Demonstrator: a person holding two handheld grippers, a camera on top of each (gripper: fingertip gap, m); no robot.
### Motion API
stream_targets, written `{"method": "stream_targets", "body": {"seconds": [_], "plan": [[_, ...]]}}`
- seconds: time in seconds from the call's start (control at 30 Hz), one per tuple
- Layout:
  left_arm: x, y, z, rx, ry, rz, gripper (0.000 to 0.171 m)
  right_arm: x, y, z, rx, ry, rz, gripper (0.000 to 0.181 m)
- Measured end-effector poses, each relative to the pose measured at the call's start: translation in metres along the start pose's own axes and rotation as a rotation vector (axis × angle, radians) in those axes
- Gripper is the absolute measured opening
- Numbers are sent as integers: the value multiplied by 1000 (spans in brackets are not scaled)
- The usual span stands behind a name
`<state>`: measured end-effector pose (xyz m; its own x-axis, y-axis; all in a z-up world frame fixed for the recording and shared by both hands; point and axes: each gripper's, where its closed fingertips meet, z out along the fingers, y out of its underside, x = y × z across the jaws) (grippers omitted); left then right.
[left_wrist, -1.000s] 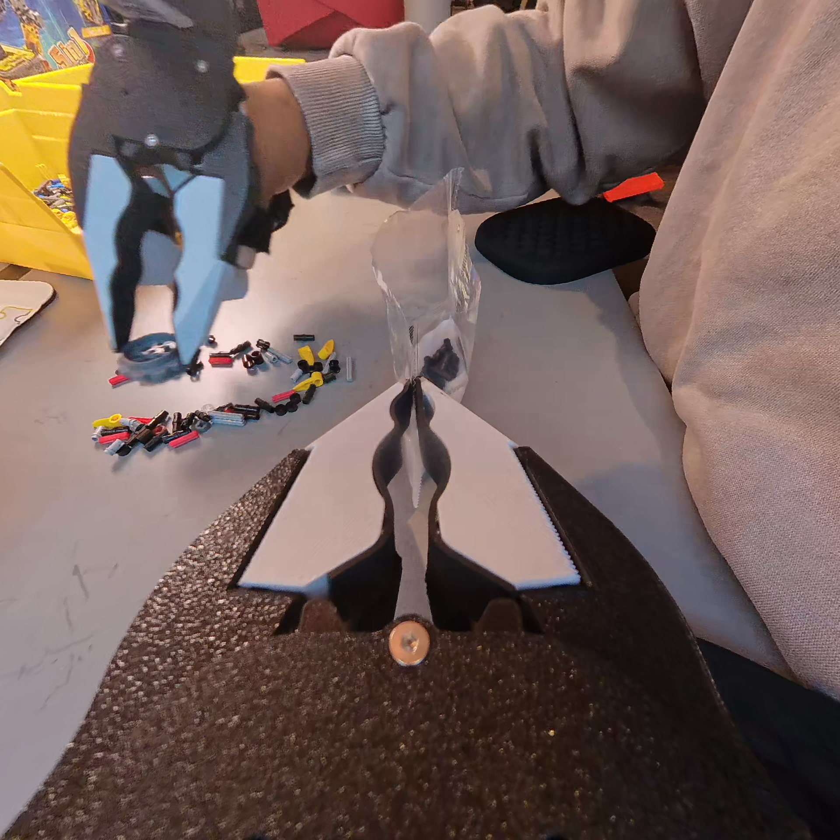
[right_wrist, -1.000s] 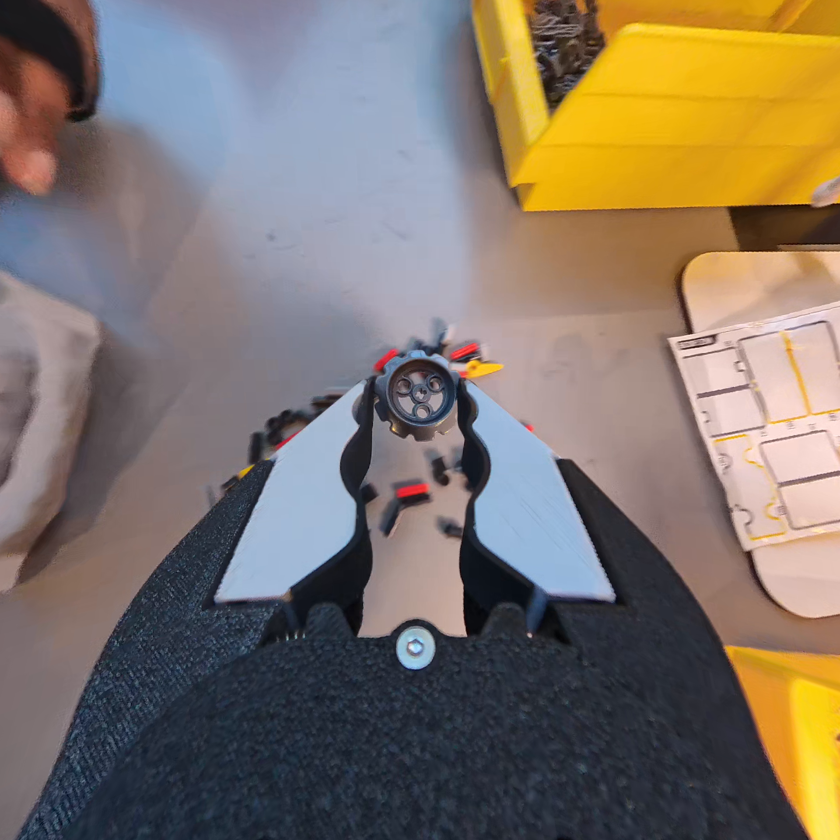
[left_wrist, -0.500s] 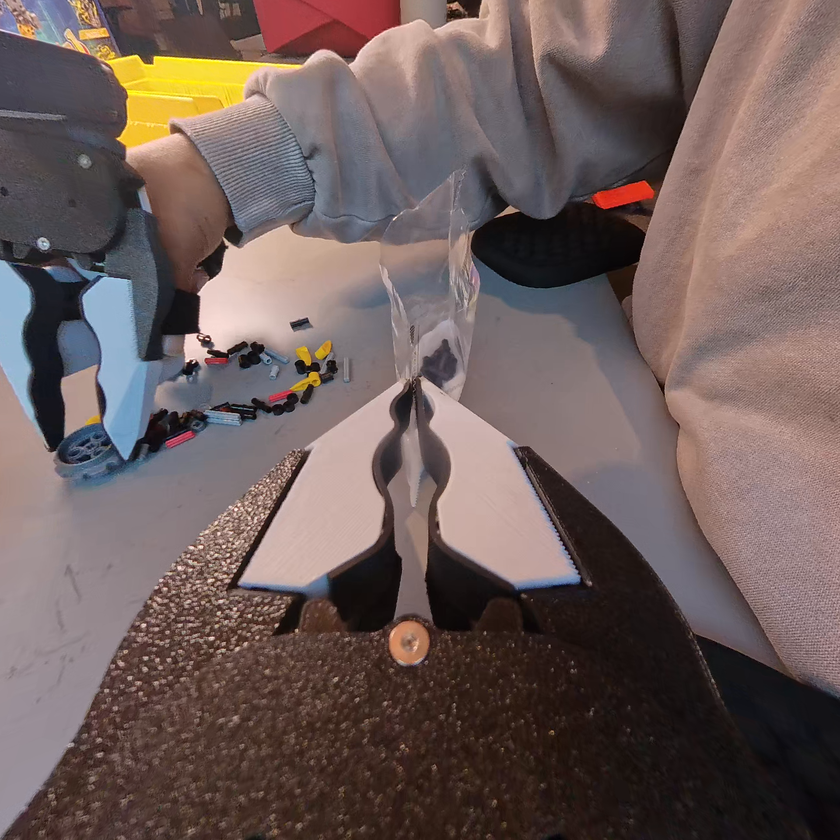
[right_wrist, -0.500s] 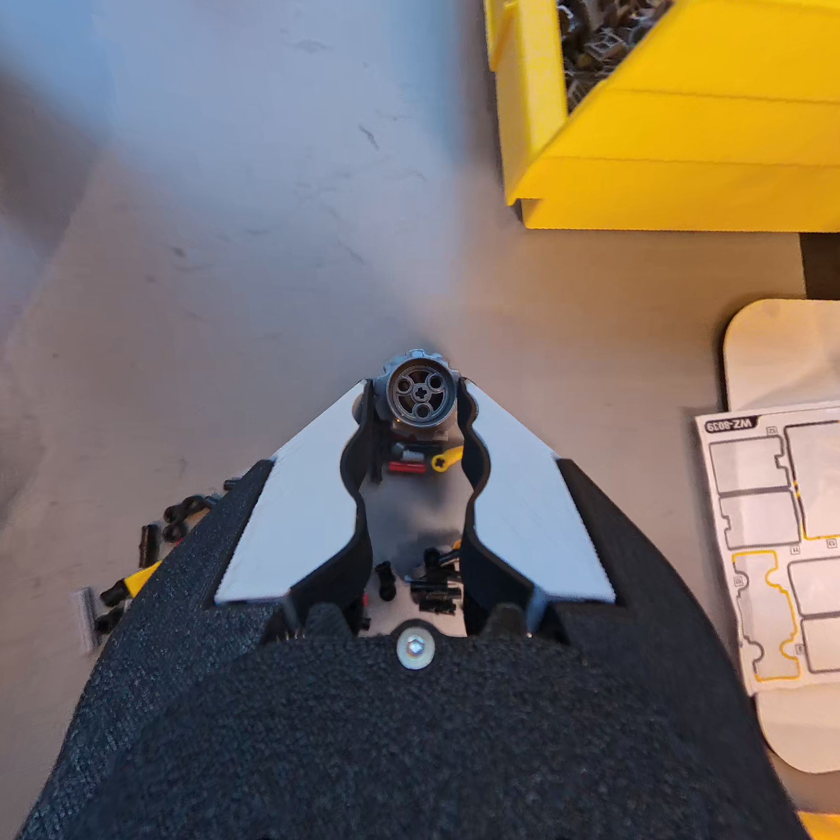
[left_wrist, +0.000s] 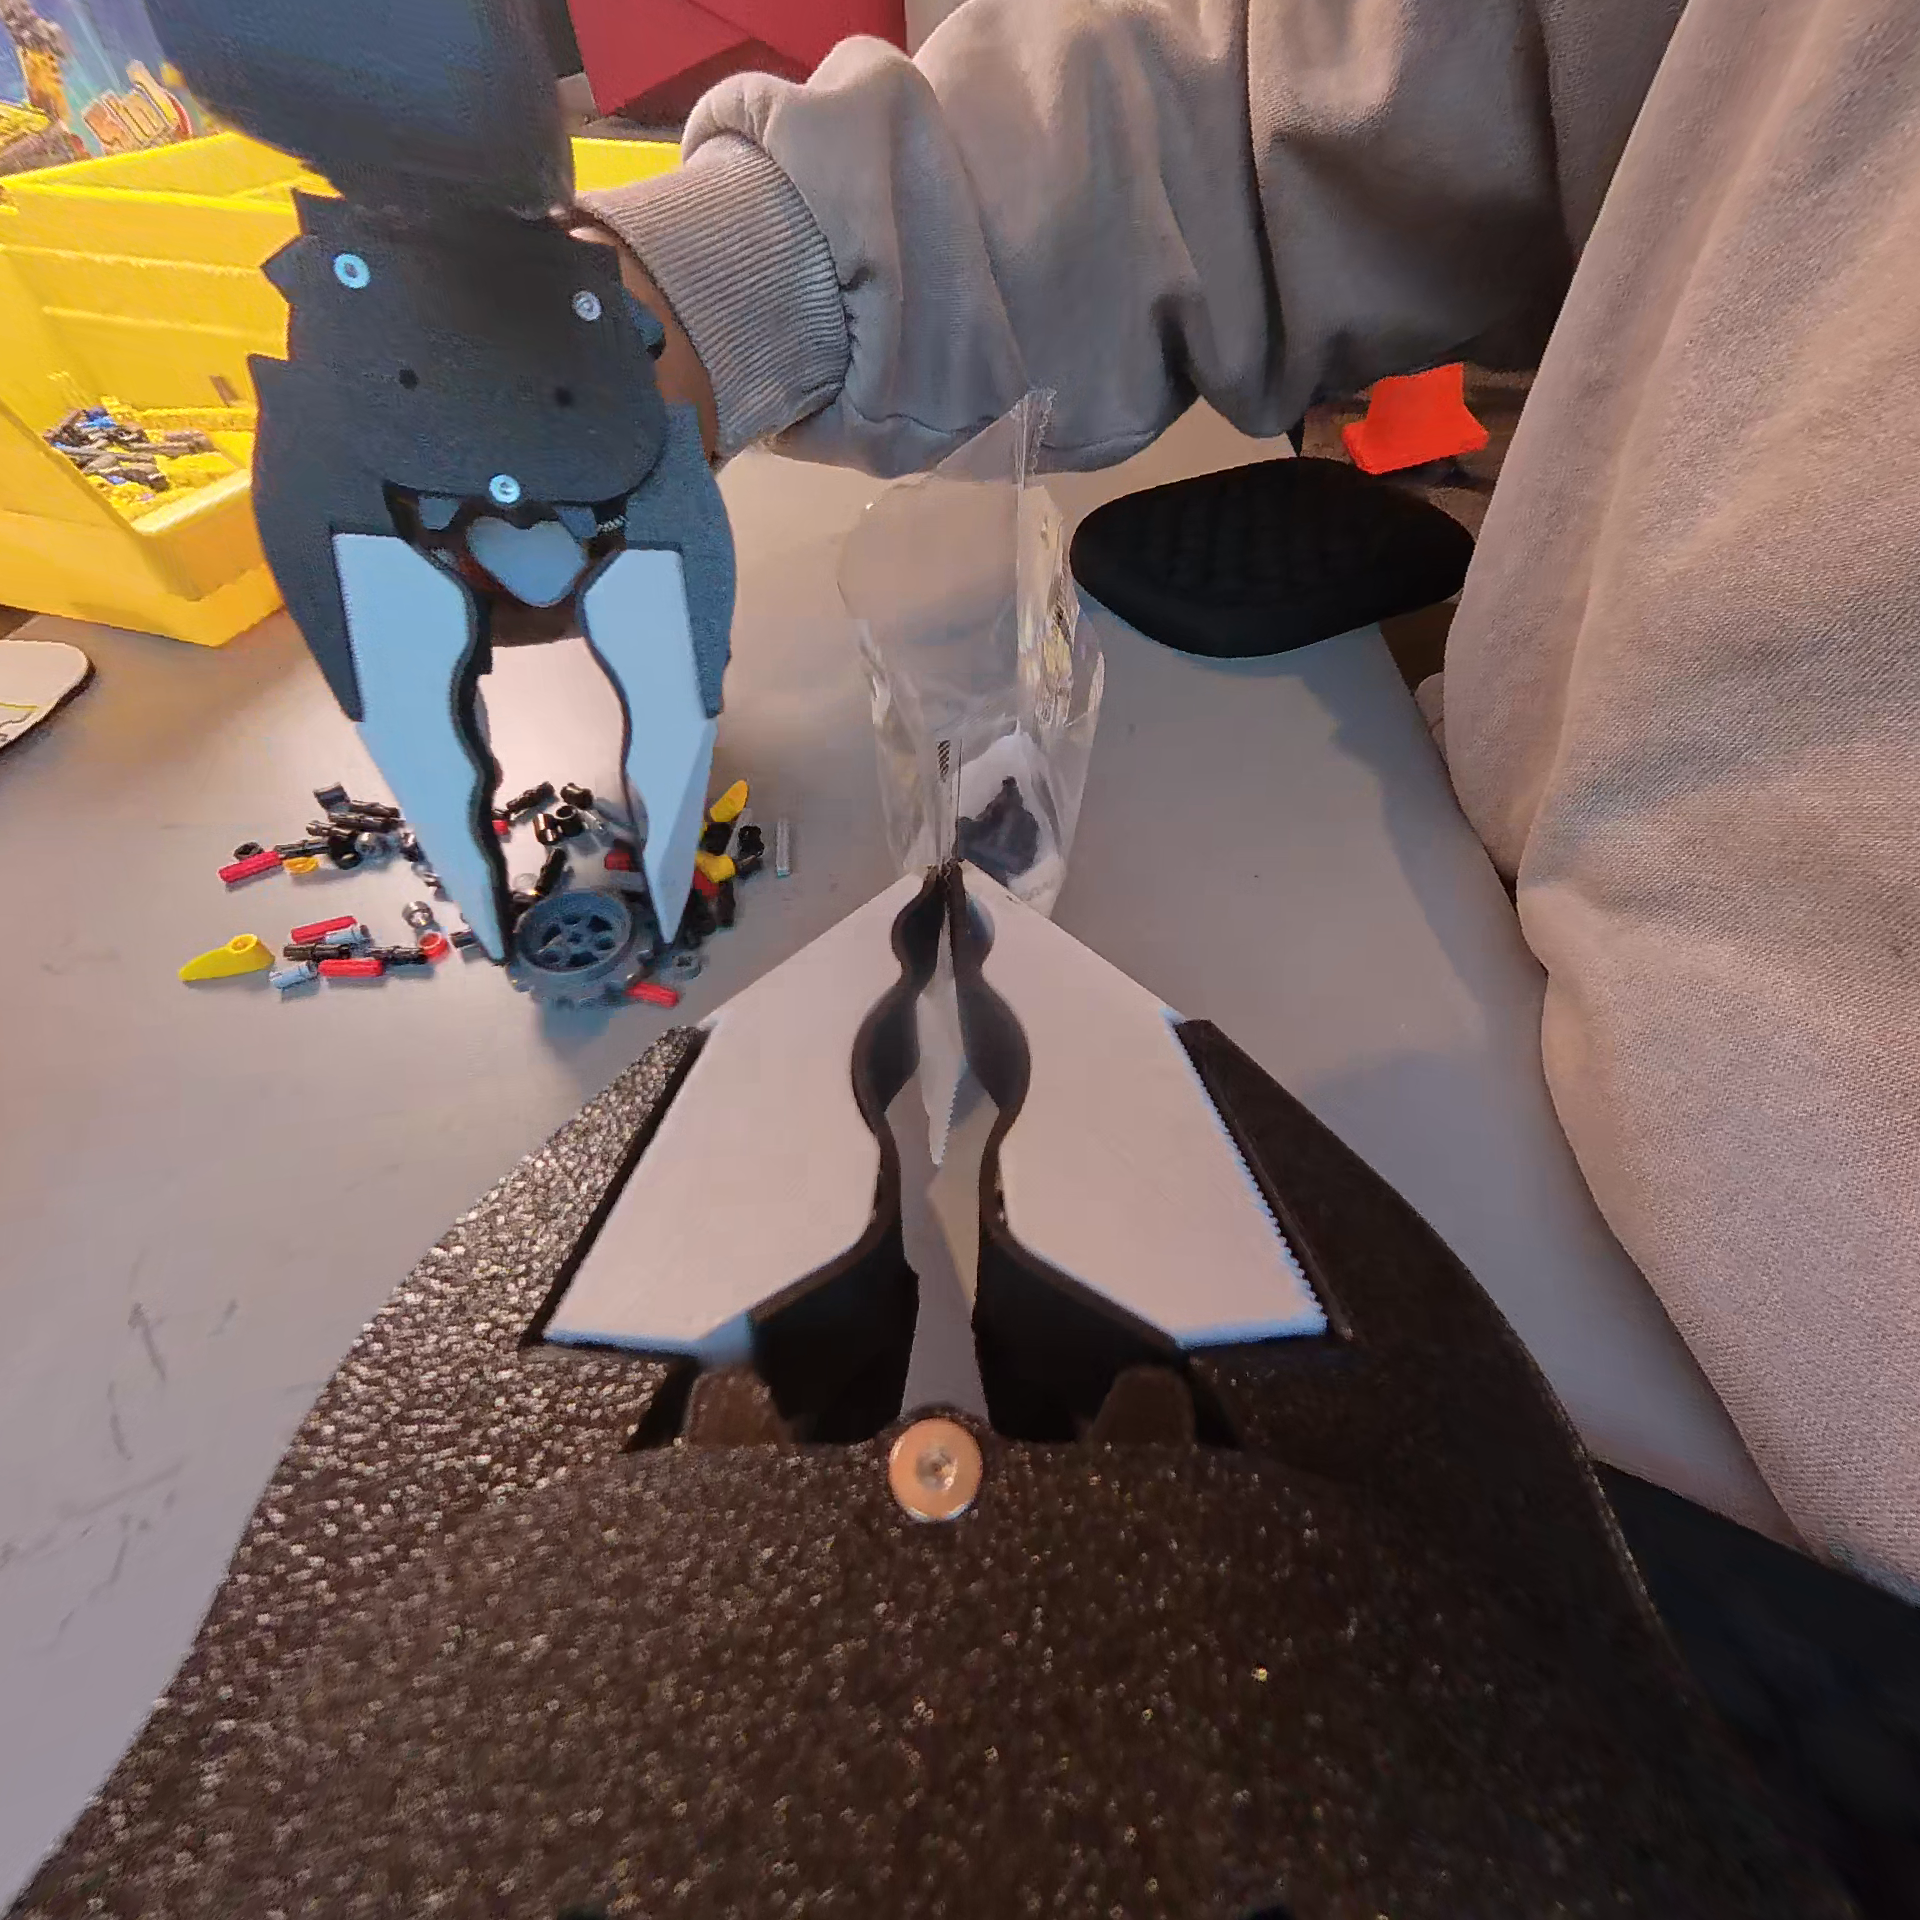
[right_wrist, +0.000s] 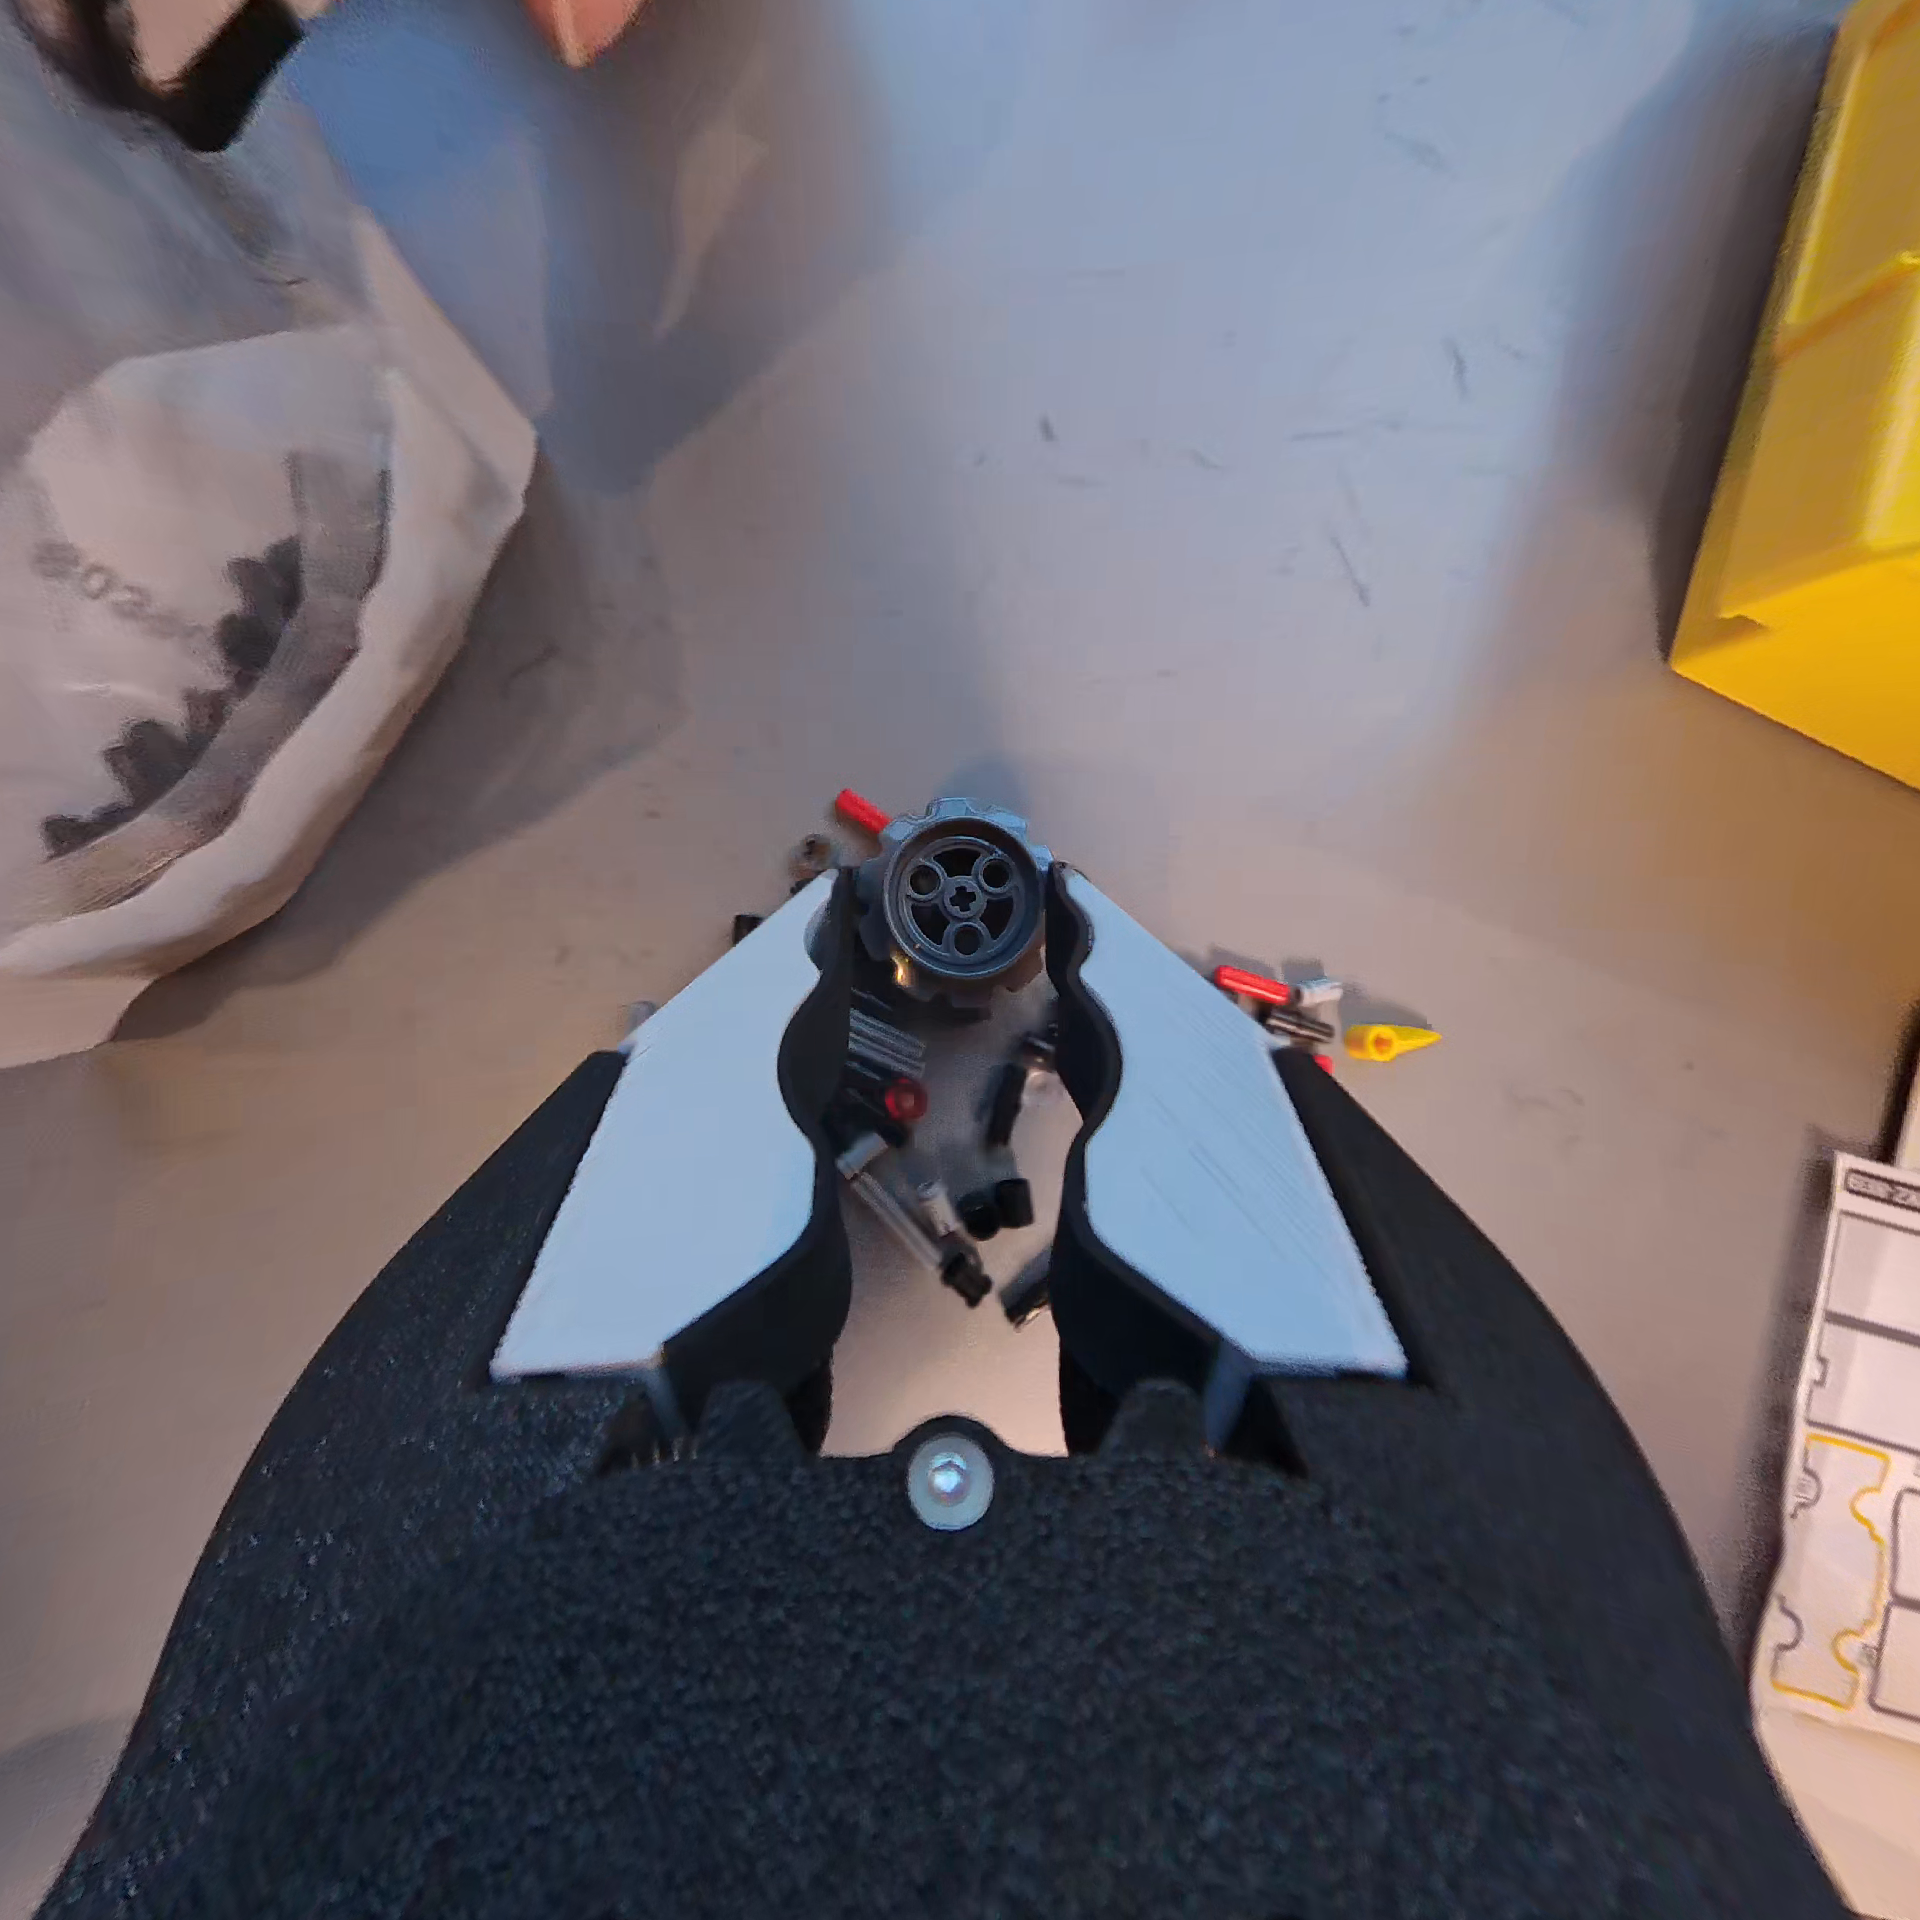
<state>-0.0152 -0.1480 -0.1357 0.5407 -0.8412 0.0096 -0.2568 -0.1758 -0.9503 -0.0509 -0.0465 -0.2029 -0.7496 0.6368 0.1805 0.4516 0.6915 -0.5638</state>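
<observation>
My left gripper (left_wrist: 943, 883) is shut on the edge of a clear plastic bag (left_wrist: 977, 665) that stands upright on the grey table, with a few small black parts (left_wrist: 1000, 831) inside. My right gripper (right_wrist: 954, 894) is shut on a dark grey toothed wheel (right_wrist: 961, 902) and holds it low over a scatter of small black, red and yellow parts (right_wrist: 940, 1174). In the left wrist view the right gripper (left_wrist: 582, 940) points down with the wheel (left_wrist: 577, 940) at its tips, among the loose parts (left_wrist: 343, 935). The bag also shows at the left of the right wrist view (right_wrist: 208, 644).
Yellow bins (left_wrist: 125, 416) stand at the back left, one also at the right in the right wrist view (right_wrist: 1829, 499). A printed sheet (right_wrist: 1849, 1455) lies at the right. A black pad (left_wrist: 1268, 556) lies behind the bag. A person's grey sleeve (left_wrist: 1143, 229) reaches across. My hands' fingertips stand some 12 cm from each other.
The right gripper has carried the wheel from the far left back toward the bag and the parts pile. The left gripper and the bag have stayed put.
</observation>
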Motion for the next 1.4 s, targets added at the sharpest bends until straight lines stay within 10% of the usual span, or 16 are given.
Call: {"method": "stream_targets", "body": {"seconds": [0.27,0.63,1.27,1.4], "plan": [[0,0,1,2,8,-6,0,-33,11,-17,-12,-83,-39,35],[-1,2,0,3,1,-14,0,123,36,-8,19,227,443,36],[3,2,3,-6,18,0,0,-33,15,-17,48,-91,42,36],[3,2,4,-5,22,-1,0,-19,15,-30,94,-13,116,36]]}}
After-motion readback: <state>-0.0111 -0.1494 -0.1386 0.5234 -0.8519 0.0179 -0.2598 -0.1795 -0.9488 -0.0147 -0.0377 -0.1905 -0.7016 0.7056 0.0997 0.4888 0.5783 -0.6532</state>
